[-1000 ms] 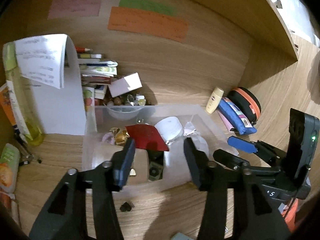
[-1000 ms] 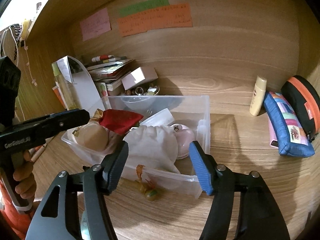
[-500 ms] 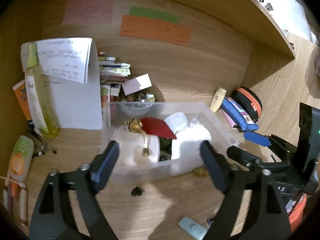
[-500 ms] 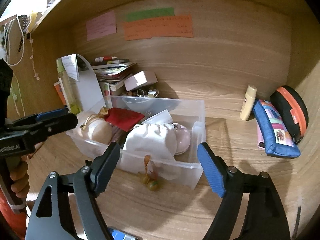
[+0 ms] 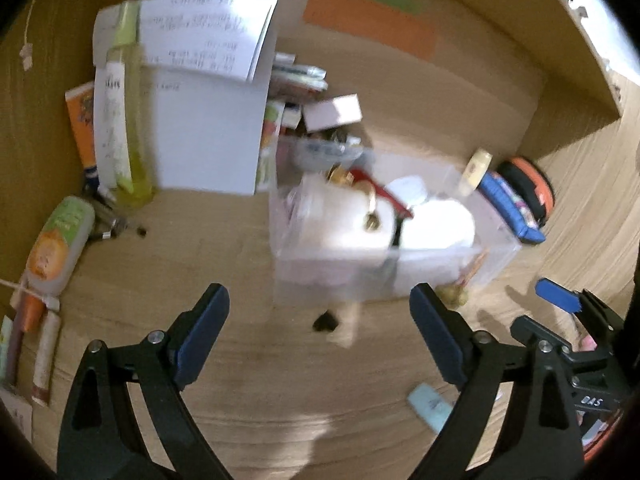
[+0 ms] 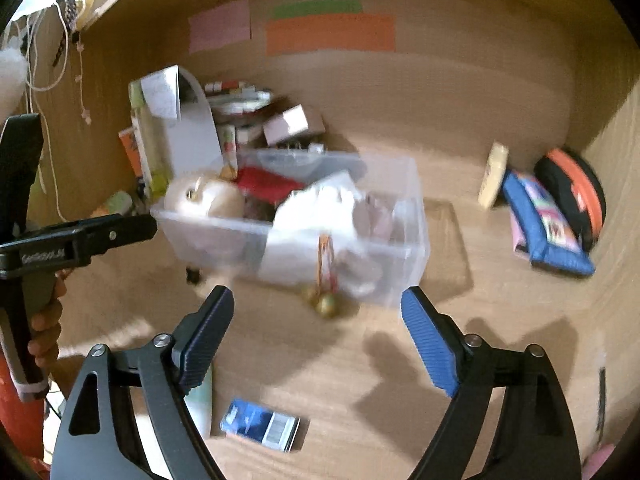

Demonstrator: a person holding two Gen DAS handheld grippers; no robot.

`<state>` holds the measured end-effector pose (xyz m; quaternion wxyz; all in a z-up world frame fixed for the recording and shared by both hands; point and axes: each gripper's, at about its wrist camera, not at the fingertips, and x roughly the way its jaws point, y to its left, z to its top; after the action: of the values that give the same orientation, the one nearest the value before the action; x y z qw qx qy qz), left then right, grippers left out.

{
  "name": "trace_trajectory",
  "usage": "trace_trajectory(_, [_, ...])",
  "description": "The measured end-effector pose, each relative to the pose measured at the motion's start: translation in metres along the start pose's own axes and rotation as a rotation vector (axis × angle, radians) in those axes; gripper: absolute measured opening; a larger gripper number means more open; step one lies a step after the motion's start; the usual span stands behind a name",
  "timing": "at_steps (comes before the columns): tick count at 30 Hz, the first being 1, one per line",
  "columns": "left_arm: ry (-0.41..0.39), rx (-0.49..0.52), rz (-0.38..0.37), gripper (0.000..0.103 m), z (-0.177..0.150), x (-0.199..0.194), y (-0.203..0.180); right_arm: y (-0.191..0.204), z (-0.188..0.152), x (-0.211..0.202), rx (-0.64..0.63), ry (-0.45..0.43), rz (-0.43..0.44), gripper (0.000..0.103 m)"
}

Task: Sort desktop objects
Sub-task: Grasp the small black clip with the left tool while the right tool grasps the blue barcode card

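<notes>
Both the left gripper (image 5: 318,330) and the right gripper (image 6: 316,326) are opening, nothing grasped — the gold bauble (image 6: 326,303) beside the clear bin (image 6: 416,240) could be knocked across the bench (image 6: 460,400).

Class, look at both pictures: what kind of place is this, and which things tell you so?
Probably a home desk nook: wooden desktop walled in wood, coloured paper notes stuck on the back panel, a pencil case, and a clear plastic bin of oddments.
</notes>
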<state>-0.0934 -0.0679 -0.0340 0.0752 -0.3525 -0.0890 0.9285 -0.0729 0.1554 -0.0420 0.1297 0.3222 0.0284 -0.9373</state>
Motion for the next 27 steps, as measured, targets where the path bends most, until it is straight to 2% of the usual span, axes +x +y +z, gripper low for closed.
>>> trace_trajectory(6, [0.046, 0.028, 0.034, 0.092, -0.013, 0.011, 0.001, -0.004, -0.039, 0.010, 0.077, 0.112, 0.021, 0.084])
trace_trajectory(12, [0.065, 0.041, 0.037, 0.092, -0.021, 0.017, 0.003, -0.001, -0.057, 0.007, 0.111, 0.144, 0.042, 0.082])
trace_trajectory(17, [0.065, 0.084, 0.054, 0.079, -0.023, 0.020, -0.004, 0.008, -0.064, 0.007, 0.075, 0.165, 0.060, 0.081])
trace_trajectory(19, [0.077, 0.102, 0.058, 0.075, -0.024, 0.024, -0.008, 0.012, -0.065, 0.008, 0.063, 0.170, 0.071, 0.076])
trace_trajectory(23, [0.094, 0.128, 0.061, 0.069, -0.025, 0.029, -0.014, 0.025, -0.067, 0.009, -0.003, 0.168, 0.046, 0.067])
trace_trajectory(27, [0.115, 0.157, 0.075, 0.059, -0.025, 0.038, -0.021, 0.035, -0.071, 0.009, -0.066, 0.162, 0.022, 0.066])
